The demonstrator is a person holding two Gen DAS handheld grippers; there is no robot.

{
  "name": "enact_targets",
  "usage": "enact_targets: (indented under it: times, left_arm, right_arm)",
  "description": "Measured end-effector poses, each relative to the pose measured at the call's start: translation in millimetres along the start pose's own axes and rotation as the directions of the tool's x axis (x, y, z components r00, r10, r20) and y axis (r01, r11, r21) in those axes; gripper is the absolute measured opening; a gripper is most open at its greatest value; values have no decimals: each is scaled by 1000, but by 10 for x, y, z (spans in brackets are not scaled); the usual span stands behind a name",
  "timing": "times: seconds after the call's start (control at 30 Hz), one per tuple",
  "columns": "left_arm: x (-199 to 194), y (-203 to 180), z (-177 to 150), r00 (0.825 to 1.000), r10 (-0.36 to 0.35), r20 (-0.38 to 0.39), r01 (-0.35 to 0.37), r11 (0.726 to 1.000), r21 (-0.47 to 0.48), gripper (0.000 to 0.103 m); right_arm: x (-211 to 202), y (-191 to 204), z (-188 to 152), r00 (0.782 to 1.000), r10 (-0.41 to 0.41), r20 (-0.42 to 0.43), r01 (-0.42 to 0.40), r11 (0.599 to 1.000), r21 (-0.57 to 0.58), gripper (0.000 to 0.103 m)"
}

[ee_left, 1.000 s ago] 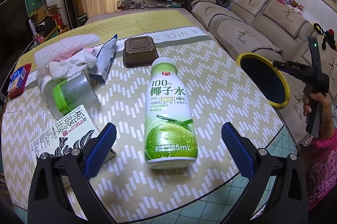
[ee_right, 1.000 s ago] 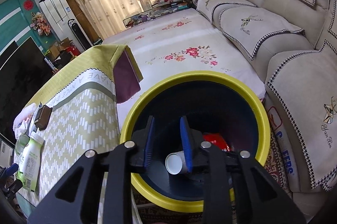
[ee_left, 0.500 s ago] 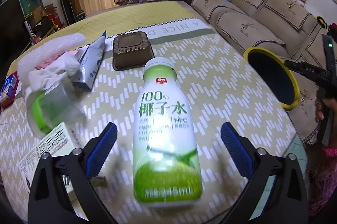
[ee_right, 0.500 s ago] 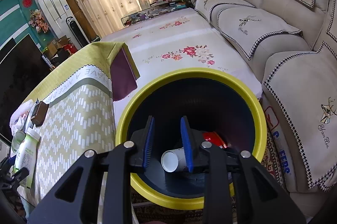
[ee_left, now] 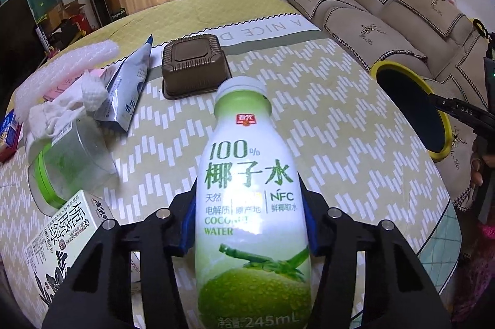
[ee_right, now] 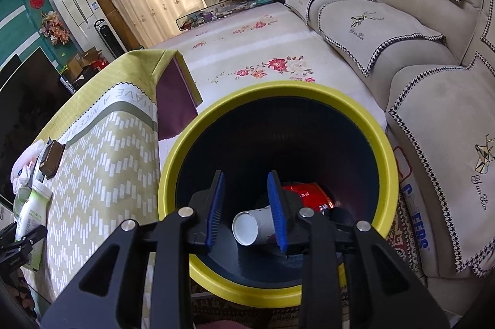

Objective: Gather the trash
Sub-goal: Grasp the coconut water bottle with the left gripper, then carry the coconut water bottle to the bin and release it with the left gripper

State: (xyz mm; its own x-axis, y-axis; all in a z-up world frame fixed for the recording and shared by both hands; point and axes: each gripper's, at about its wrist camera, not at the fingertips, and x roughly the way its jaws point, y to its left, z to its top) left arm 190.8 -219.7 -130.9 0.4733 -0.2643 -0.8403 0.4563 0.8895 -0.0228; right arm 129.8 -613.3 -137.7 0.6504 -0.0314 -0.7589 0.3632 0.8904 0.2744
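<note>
Item: bottle point(ee_left: 250, 205), upright on the table point(ee_left: 340, 125), label "100% COCONUT WATER, NFC, 245mL". Your left gripper point(ee_left: 249, 224) is closing, blue pads against both its sides. Your right gripper point(ee_right: 246, 214) is opening, narrow and empty, over the bin point(ee_right: 385, 149); cup point(ee_right: 250, 225) inside.

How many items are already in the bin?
2: a white paper cup lying on its side in the bin, and a red wrapper just behind it. More may be hidden in the dark bottom.
</note>
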Motion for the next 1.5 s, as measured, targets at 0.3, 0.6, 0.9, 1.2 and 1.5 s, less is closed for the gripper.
enact_targets:
  times: [0.3,0.6,0.9,1.2,1.5]
  left_arm:
    - [-165,-235,40,999,-41,34,39,998,56,52]
    - [-304,-768,270,989,-128,69,115,979,167,52]
    - [-247,-1678,694,967,-247,58,217,923,317,52]
    - [279,-2497,1119,945,-323,-57,322,883,341,52]
    - [647,-2641,1392,947,-322,0,308,905,293,81]
  right_arm:
    - [-254,13,-86,999,-9,48,10,1000,-16,28]
    - [-668,-19,-163,993,-26,119,30,999,-32,28]
    - [-981,-317,-208,984,-78,161,78,997,3,30]
    - [-1051,-570,-266,982,-103,155,98,994,40,31]
    - [-1021,-599,-307,984,-99,148,93,995,49,35]
